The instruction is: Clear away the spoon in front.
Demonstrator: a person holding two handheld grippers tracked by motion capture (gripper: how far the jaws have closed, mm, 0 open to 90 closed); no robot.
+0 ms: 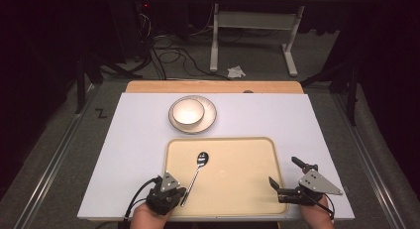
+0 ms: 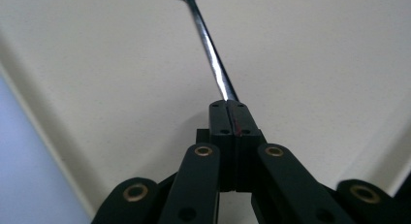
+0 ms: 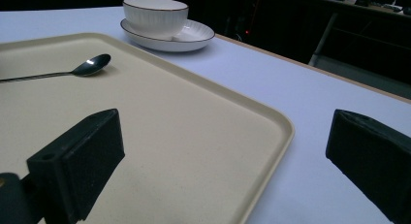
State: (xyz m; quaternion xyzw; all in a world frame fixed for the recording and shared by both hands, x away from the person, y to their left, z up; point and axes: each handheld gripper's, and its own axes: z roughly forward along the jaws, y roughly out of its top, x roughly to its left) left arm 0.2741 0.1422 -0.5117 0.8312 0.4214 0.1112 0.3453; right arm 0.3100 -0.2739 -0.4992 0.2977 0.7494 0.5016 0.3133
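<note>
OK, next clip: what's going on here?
A person works two handheld grippers at a table. The left gripper is shut on the handle of a spoon lying on a beige tray. The right gripper is open, straddling the tray's right edge. A bowl sits on a plate beyond the tray.

From my seat I see a white tabletop [image 1: 297, 125] with a wooden edge [image 1: 213, 86] at its far side. Beyond it, grey carpet [image 1: 257, 60] lies under dim light, with tangled black cables [image 1: 173, 53], a crumpled white scrap [image 1: 236, 71] and a white-legged desk frame [image 1: 257, 26].
</note>
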